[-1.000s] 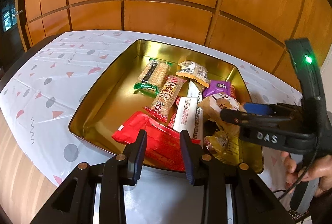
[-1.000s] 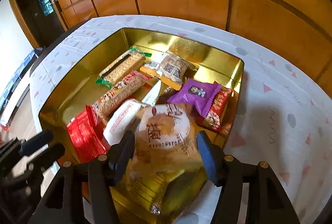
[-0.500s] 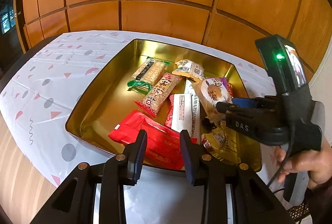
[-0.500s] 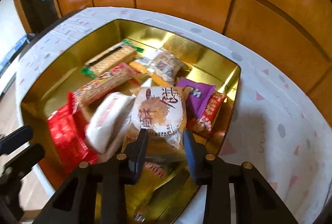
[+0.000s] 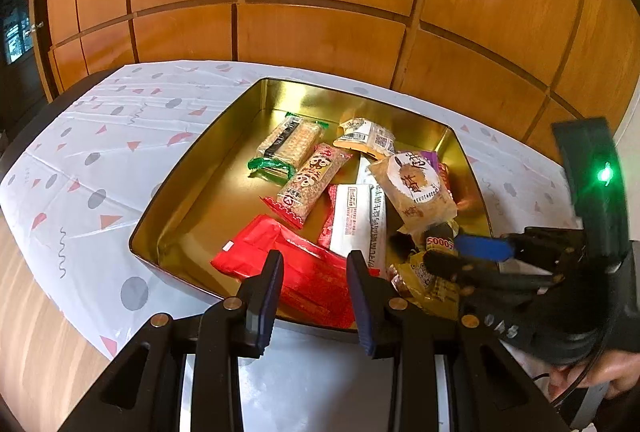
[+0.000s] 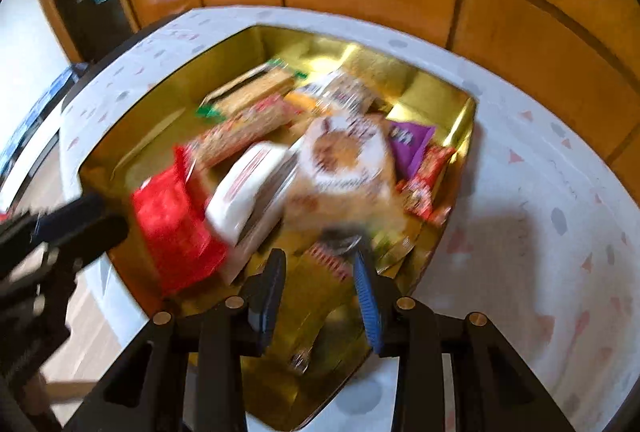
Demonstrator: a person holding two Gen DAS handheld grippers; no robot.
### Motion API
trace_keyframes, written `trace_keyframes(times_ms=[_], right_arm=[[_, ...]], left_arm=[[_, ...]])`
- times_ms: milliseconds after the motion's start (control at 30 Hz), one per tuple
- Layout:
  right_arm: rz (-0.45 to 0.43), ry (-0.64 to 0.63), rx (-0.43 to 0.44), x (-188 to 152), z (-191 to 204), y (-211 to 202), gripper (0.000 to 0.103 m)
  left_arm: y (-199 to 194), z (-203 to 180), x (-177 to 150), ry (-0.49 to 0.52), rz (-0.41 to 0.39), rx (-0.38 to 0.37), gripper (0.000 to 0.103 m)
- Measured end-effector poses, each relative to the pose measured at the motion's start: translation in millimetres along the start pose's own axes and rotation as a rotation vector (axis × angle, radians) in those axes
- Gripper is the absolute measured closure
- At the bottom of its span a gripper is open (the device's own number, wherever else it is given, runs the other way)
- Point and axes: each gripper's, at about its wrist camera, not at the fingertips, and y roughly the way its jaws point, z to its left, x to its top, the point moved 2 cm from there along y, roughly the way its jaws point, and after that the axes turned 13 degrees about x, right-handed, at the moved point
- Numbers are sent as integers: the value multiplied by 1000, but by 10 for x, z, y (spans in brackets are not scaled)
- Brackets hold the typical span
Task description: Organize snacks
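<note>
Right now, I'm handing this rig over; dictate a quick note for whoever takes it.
Left gripper: open, empty, at the gold tin's near rim.
Right gripper: jaws have just been closing at the round pastry packet's lower edge; grip unclear through blur.
Done: every visible snack lies in the tin, piled loosely.
Left: sort them neatly.

One gold tin [image 5: 192,199] on one tabletop [image 5: 100,159]. In the tin, at least nine wrapped snacks can be counted: two cracker bars, one red packet [image 5: 288,264], one white packet [image 5: 352,220], one round pastry [image 5: 416,183], one purple pack [image 6: 408,143]; the rest overlap, lower right.
</note>
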Motion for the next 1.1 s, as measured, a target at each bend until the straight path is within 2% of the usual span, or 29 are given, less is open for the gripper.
trace_keyframes(times_ms=[300, 500, 767, 1100], right_arm=[[2, -8, -20, -81, 30, 36, 67], [-105, 34, -29, -160, 16, -288, 67], [-227, 121, -86, -444, 33, -663, 58], [-297, 194, -175, -767, 35, -831, 54]], left_arm=[[-126, -43, -1, 17, -28, -2, 69], [-206, -97, -13, 28, -46, -4, 69], [-324, -174, -41, 45, -81, -9, 69], [-437, -270, -153, 69, -105, -5, 68]])
